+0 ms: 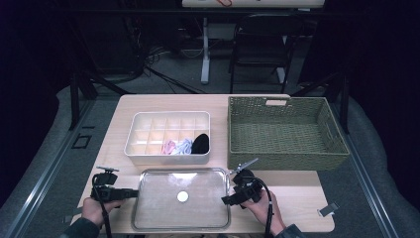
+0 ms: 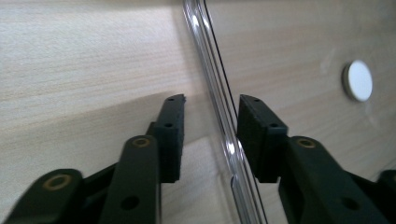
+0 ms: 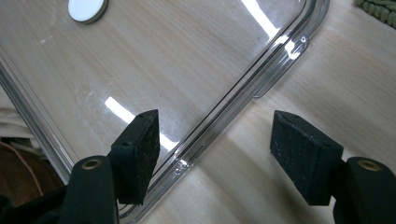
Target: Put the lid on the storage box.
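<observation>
Straddling the left rim of the clear tray [image 1: 148,208], the left gripper [image 2: 210,121] has its jaws apart, one pad on each side of the rim with a small gap to either pad, so nothing is clamped. At the tray's right rim, the right gripper [image 3: 215,140] likewise stands with its jaws wide apart, one pad over the tray's transparent floor and the other over the bare wooden table [image 1: 297,198] outside it; the rim runs between them untouched. The tray lies flat on the table at the near edge, between the two hands, with a small white disc [image 1: 183,196] at its centre. Beyond the tray sits a white divided organiser [image 1: 148,153] holding a few rolled cloth items, and to the right of that a woven green basket [image 1: 287,158].
</observation>
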Motion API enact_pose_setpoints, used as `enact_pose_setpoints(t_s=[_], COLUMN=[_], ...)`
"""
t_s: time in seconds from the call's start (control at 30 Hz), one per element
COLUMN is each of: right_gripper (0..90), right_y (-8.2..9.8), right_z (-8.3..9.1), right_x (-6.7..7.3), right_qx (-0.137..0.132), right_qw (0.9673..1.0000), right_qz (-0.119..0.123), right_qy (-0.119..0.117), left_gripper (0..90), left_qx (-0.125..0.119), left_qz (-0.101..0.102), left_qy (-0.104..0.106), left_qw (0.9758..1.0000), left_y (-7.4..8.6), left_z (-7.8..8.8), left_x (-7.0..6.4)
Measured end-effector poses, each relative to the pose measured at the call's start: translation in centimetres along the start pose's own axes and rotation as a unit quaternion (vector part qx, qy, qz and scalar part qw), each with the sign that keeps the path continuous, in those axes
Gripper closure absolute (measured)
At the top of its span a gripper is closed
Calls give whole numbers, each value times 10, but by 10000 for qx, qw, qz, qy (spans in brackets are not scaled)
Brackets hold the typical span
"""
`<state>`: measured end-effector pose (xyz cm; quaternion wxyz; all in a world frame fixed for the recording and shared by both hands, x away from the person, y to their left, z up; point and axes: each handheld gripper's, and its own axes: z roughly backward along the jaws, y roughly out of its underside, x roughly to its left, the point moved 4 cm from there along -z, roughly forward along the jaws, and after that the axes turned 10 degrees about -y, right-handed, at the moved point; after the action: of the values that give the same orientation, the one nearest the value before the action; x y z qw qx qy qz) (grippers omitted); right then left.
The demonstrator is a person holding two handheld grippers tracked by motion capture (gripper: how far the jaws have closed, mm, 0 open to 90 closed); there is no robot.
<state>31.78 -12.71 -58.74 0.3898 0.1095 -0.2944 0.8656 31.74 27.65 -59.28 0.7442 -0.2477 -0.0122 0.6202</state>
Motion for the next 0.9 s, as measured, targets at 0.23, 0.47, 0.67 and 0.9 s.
enact_pose_setpoints(t_s=[0.23,0.47,0.67,0.9], right_gripper=[374,432,469,589], right_y=[-1,-1,-1,-1], right_z=[-2,-6,-8,-12], right_x=[2,2,4,8], right_qx=[-97,-94,-149,-319], right_qw=[9999,9999,9998,9990], right_qz=[33,-44,-39,42], right_qy=[51,95,113,304], left_gripper=[573,594,621,632], left_qx=[-109,-202,-313,-362], left_qz=[254,532,600,749], left_qy=[101,222,148,135], left_qw=[9996,9981,9976,9964], left_y=[-2,-4,-4,-3], left_z=[-6,-10,-12,-13], left_x=[-3,-7,-12,-12])
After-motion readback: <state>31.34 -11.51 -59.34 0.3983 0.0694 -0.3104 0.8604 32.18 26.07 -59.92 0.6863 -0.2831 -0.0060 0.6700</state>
